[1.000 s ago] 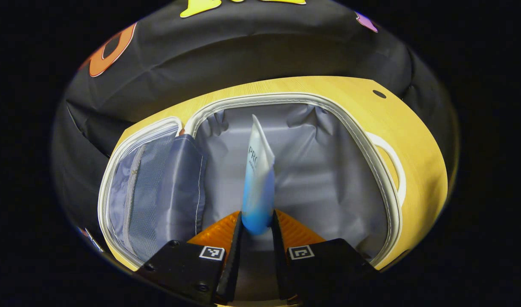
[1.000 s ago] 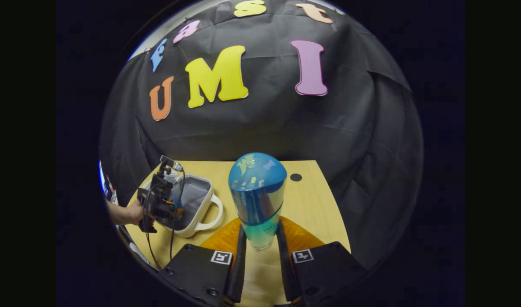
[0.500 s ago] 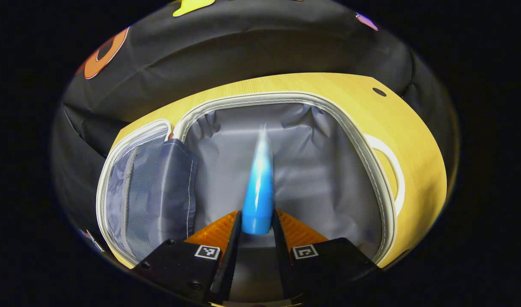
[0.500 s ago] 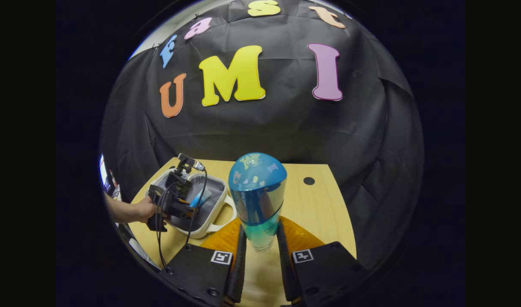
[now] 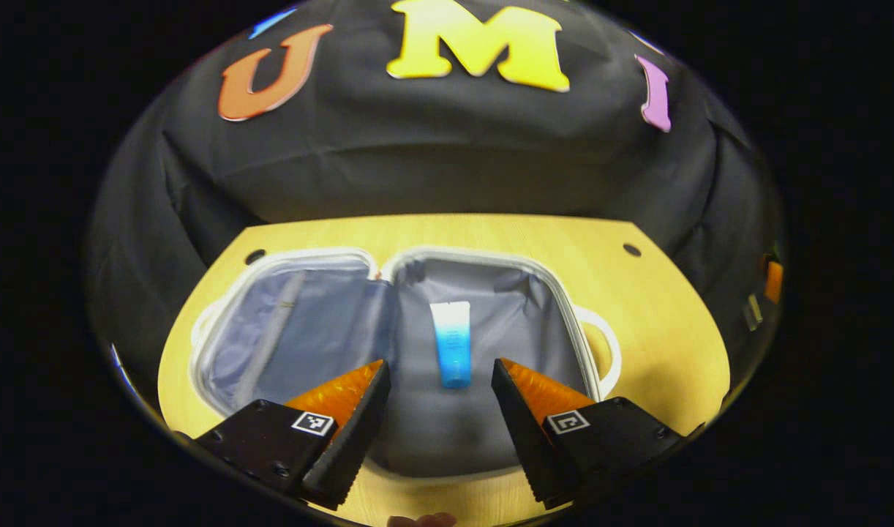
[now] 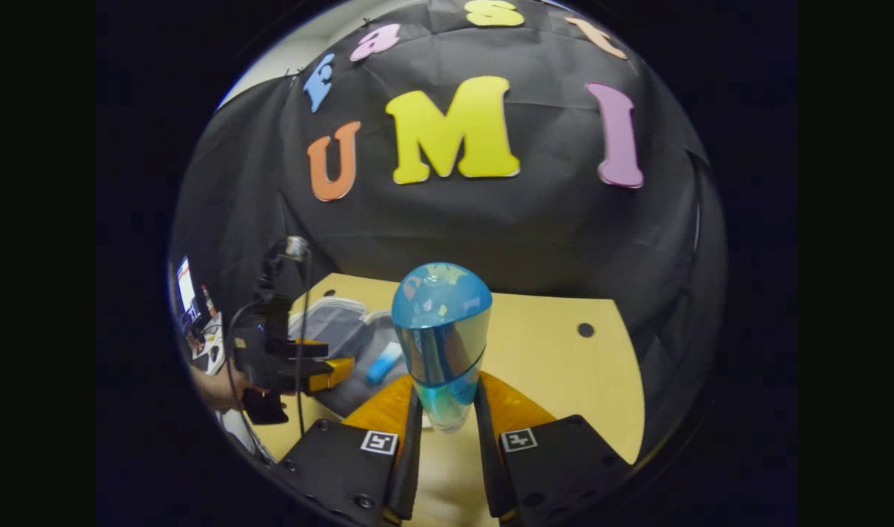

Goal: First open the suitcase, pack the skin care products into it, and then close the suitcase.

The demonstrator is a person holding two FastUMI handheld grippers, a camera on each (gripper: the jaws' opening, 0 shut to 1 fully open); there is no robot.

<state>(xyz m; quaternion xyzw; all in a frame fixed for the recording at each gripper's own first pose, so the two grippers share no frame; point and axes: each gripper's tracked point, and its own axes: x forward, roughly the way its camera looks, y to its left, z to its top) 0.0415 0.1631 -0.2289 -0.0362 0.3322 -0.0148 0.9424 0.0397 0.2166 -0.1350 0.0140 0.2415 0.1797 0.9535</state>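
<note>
The suitcase (image 5: 564, 307) lies open on the worktop (image 5: 659, 322), grey lining up, with a white-to-blue tube (image 5: 451, 342) flat in its right half. The left gripper (image 5: 440, 395) hangs above, jaws wide apart and empty — the tube sits just beyond the gap. The right gripper (image 6: 447, 432) has its jaws clamped on a blue-capped bottle (image 6: 441, 337), upright.

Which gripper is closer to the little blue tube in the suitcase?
Left. The left gripper hangs open just over the tube lying in the suitcase. The right gripper is off beside the suitcase, clamped on a blue bottle.
</note>
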